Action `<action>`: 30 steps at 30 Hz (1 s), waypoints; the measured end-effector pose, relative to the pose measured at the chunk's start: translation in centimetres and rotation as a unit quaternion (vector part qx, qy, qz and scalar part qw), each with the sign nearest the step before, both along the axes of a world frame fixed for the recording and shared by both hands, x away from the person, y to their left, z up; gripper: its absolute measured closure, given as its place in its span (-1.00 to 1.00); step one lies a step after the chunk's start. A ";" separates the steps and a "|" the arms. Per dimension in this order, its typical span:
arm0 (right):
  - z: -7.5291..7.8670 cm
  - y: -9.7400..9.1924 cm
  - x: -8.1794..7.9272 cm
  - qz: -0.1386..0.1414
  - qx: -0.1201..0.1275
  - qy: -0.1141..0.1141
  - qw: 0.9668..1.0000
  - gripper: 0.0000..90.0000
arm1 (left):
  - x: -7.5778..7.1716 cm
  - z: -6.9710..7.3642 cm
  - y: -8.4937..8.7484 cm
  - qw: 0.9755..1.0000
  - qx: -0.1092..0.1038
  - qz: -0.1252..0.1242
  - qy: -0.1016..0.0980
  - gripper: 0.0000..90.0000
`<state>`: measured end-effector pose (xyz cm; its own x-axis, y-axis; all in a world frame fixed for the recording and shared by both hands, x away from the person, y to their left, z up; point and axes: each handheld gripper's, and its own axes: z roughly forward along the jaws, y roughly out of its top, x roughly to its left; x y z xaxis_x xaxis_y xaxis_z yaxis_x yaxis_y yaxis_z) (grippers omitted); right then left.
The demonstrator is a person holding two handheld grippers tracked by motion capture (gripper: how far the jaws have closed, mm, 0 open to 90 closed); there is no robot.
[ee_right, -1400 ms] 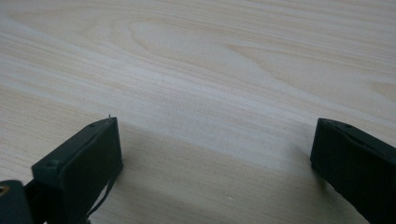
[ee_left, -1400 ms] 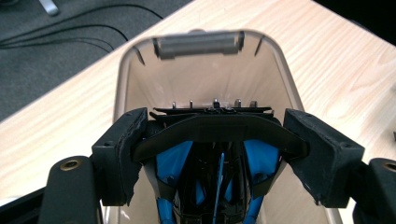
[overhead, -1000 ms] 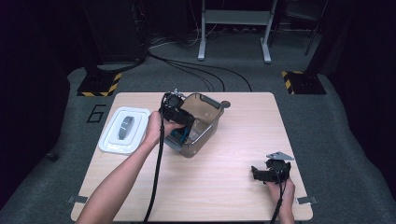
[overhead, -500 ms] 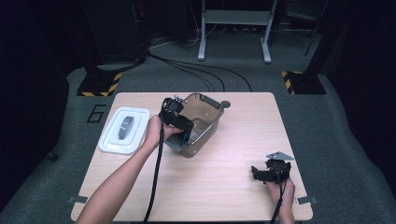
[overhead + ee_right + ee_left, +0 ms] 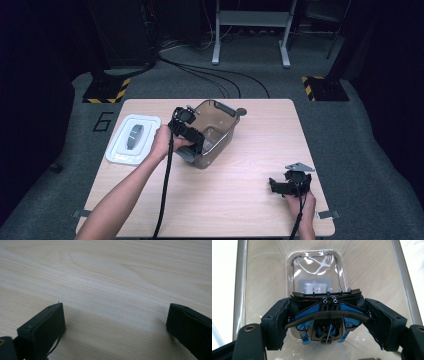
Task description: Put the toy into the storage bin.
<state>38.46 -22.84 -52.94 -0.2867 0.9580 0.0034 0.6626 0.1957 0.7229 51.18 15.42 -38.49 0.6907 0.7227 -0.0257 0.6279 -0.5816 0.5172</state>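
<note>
— What is your left gripper (image 5: 192, 137) holding?

— Your left gripper (image 5: 325, 322) has its jaws pressed on a black and blue toy car (image 5: 325, 316), held over the open mouth of a clear plastic tub (image 5: 217, 132). The tub lies tipped on the wooden table (image 5: 250, 200), near the middle. A white lid (image 5: 132, 139) lies flat at the table's left edge, just beside your left hand (image 5: 162, 142).

— And your right gripper (image 5: 287, 185)?

— It rests near the table's front right corner, well apart from the tub. Its jaws stand wide over bare wood, with nothing between them.
</note>
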 end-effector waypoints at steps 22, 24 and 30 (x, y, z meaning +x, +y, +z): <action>0.0 0.0 0.0 0.000 0.000 0.000 1.000 -0.97 | -0.5 0.4 0.9 0.998 0.035 -0.013 0.042 -0.46; 0.0 0.0 0.0 0.000 0.000 0.000 1.000 -0.97 | -0.6 0.4 0.9 0.999 0.034 -0.012 0.040 -0.46; 0.0 0.0 0.0 0.000 0.000 0.000 1.000 -0.97 | -0.6 0.4 0.9 0.998 0.037 -0.015 0.041 -0.46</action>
